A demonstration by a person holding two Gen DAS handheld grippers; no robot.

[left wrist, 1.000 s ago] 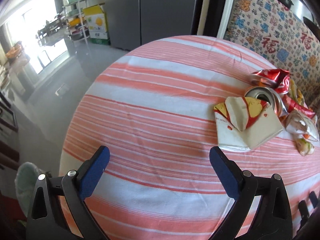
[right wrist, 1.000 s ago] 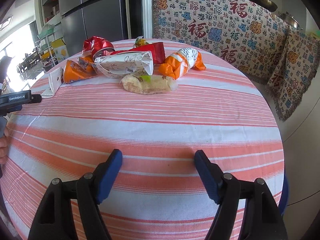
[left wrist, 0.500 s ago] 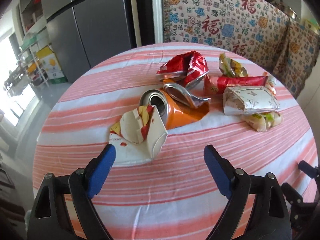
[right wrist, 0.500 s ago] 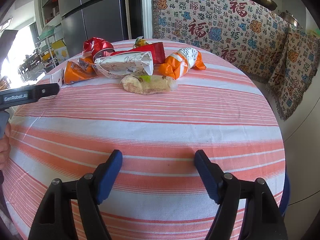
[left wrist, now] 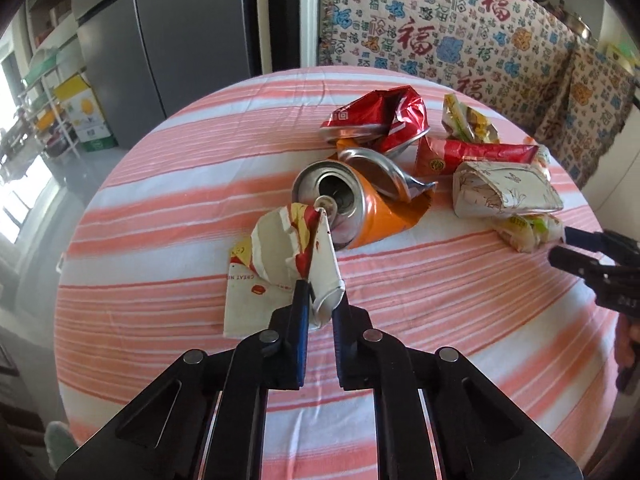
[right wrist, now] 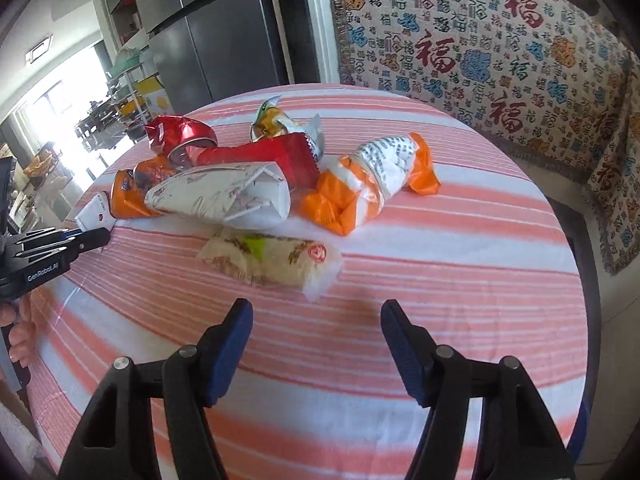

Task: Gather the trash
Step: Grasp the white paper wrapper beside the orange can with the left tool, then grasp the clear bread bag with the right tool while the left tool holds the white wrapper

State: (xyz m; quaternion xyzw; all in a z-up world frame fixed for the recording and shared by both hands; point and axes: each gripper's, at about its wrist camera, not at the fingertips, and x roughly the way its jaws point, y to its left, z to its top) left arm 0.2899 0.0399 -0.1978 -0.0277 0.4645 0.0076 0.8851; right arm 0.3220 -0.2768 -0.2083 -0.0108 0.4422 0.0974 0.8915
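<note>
Crumpled paper cup clamped at the near left edge of the trash pile

The crumpled paper cup (left wrist: pixel 298 256) is gripped by the left gripper (left wrist: pixel 320 312) on the striped tablecloth (left wrist: pixel 440 300), just beside the crushed orange can (left wrist: pixel 360 208). The right gripper (right wrist: pixel 316 344) is seen closing with nothing between its jaws, near the clear snack wrapper (right wrist: pixel 272 260).

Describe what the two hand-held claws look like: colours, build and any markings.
Both match: the left claw and right claw have black frames with triangular cut-outs, silver round rivets at the joints, and blue pads lining the fingers. The left one's side bears small white "GenRobot.AI" lettering. No sleeves show.
</note>
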